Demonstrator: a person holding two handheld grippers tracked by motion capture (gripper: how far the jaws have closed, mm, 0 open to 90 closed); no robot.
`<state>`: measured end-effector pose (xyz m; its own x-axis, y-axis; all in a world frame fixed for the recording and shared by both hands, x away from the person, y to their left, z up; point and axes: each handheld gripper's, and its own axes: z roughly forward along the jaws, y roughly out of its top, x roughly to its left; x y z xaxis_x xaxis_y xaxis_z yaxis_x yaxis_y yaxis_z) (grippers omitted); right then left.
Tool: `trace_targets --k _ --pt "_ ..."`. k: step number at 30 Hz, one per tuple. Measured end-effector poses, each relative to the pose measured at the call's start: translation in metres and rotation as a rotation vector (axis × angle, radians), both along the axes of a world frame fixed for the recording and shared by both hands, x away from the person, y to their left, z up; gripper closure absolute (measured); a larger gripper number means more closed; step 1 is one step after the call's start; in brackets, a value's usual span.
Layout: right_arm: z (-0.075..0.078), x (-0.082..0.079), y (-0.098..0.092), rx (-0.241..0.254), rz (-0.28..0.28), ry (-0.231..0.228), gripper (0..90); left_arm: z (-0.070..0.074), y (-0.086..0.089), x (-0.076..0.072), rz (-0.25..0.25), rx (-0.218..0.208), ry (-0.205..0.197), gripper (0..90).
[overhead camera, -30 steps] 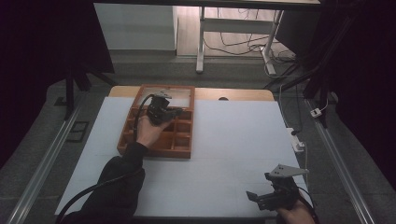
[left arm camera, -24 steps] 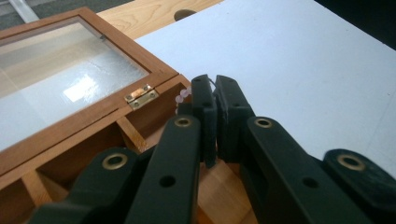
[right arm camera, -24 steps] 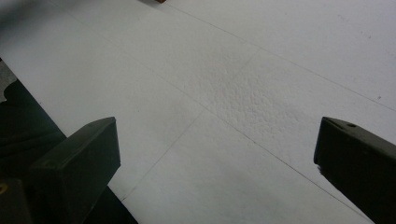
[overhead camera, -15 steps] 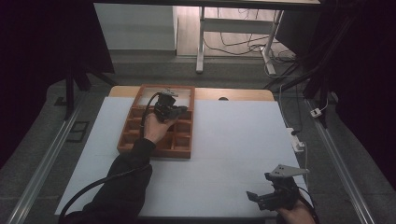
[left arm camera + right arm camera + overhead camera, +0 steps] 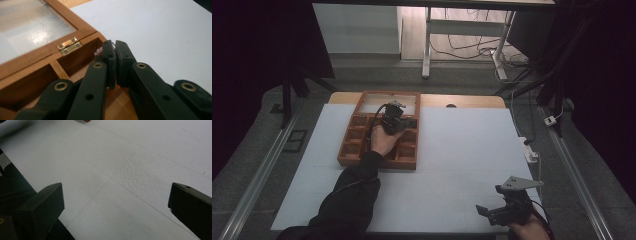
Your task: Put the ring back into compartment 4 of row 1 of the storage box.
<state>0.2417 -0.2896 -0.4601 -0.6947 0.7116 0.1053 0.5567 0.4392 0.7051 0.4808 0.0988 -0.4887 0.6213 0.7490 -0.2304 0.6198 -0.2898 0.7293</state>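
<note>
Beads (image 5: pixel 98 51), small and pale pink, peep out just behind the tips of the left hand-held gripper (image 5: pixel 114 44), whose jaws are pressed together; they seem to pinch a thin strand carrying those beads, though the strand itself is too fine to make out. The wooden box (image 5: pixel 362 150) is the landmark: it sits on the far left part of the tabletop (image 5: pixel 472 150), its glass lid (image 5: pixel 30 25) thrown open away from the person, a brass hinge (image 5: pixel 69 46) joining the two. The left hand-held gripper hangs over the box's back right compartment (image 5: pixel 82 67), tips pointing toward the hinge wall, so the beads lie straight below and ahead of the jaws, close to that wall and the box's right rim. Room for lowering is narrow, bounded by the dividers; right of the box the tabletop lies bare. The right hand-held gripper (image 5: pixel 504 210) rests well away from the box near the front edge, jaws spread wide, far less handy for this work.
</note>
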Motion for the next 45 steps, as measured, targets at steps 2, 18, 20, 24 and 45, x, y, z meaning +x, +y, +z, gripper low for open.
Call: trace_targets --k 2,18,20,24,45 --pt "0.000 0.000 0.000 0.002 0.000 0.000 0.2 -0.003 -0.002 0.000 0.001 0.020 0.001 86.1" --pt "0.000 0.000 0.000 0.001 0.006 0.003 0.4 -0.016 -0.003 0.006 0.031 0.099 0.050 84.8" --pt "0.000 0.000 0.000 0.001 0.007 0.003 0.4 -0.016 -0.002 0.006 0.030 0.104 0.049 84.0" --pt "0.000 0.000 0.000 0.000 0.008 0.003 0.4 -0.014 -0.001 0.005 0.031 0.093 0.044 80.6" --pt "-0.001 0.000 0.001 -0.010 0.012 0.006 0.4 0.012 0.015 -0.004 -0.043 0.034 0.037 59.7"
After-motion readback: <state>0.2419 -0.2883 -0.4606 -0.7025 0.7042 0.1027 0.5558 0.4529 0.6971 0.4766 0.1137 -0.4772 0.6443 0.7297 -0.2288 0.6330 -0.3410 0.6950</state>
